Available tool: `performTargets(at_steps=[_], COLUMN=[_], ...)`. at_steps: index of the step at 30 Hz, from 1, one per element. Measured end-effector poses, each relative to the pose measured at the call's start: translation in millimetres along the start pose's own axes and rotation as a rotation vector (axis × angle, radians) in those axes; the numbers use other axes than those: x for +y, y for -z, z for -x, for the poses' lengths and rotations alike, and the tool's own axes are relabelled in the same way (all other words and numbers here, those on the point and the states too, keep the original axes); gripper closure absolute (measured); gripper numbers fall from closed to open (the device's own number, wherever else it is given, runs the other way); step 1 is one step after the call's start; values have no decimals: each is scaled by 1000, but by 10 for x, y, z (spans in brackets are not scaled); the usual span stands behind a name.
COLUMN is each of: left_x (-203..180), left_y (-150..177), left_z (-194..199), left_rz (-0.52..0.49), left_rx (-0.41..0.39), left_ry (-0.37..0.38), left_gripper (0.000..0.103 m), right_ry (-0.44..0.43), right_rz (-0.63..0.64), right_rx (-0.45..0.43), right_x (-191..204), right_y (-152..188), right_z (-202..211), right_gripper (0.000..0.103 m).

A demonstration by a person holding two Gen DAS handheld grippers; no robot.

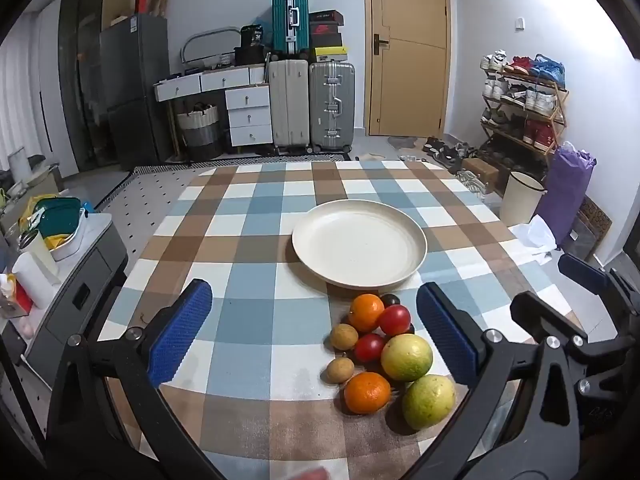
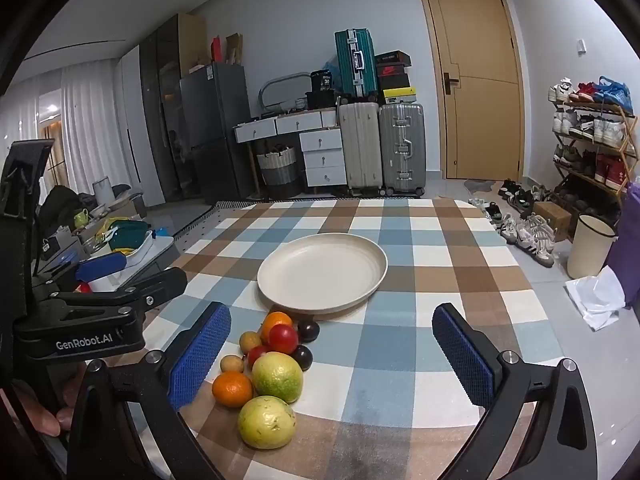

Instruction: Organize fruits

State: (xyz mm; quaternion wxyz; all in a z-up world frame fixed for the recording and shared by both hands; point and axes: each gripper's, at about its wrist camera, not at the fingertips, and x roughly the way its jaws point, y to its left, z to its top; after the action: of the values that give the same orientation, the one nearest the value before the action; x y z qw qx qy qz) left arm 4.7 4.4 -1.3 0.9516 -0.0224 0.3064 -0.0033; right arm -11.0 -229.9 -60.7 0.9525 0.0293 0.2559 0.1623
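On the checked worktop [image 1: 248, 240] the view runs from left to right as follows. At the far left, beside the worktop, stands a grey cabinet [image 1: 80, 280] with a white bottle [image 1: 34, 280] and a green box [image 1: 60, 216] on top. Next come the left tongs [image 1: 314, 334], hanging over the near part of the cloth; their blue pads [image 1: 180, 332] stand wide apart and hold nothing. Between these pads, toward the right one, lies the heap of fruits, all resting on the cloth and close together: two small brown fruits [image 1: 343, 337], two oranges [image 1: 366, 312], two red fruits [image 1: 395, 319], two yellow-green fruits [image 1: 407, 357] and two dark plums [image 2: 308, 330] at the back. Just behind the heap sits a cream plate [image 1: 360, 216], near the fruits but apart from them, with nothing in it. Further right are the right tongs [image 2: 330, 356], also fully open and with nothing gripped; in the right wrist view the fruits lie just beside their left pad [image 2: 200, 356], while the right pad stands over bare cloth. Right of the worktop, on the floor, are a white bag [image 2: 596, 296], a cream bin [image 2: 590, 246] and a shoe rack [image 2: 592, 140].
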Motion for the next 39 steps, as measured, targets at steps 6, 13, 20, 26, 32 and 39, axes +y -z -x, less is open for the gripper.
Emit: performTargets(at_steps=[6,13,20,26,32,39], left_x=[-39,-96,-60,-53,-94,-112], left_y=[14,56,76,87,98,109], left_z=[40,80,81,93,98,95], left_rz=[-29,-44,-35,-35,-38,-36], left_rx=[-17,-49,-48,-53,-53,-53], left_ry=[-24,-37,-42,-42,-41,-36], left_gripper=[1,1,1,1,1,1], right_ry=[-15,-28,-28,-35,-32,-37], right_rz=[-9,13,3,-6,-5,-14], right_rx=[-18,-27,-37,-44,-50,-51], right_x=[-6,41,10,10,9,7], right_y=[1,54,52,39,37,38], right_z=[11,44,60,80,89,91], right_gripper=[0,0,0,0,0,0])
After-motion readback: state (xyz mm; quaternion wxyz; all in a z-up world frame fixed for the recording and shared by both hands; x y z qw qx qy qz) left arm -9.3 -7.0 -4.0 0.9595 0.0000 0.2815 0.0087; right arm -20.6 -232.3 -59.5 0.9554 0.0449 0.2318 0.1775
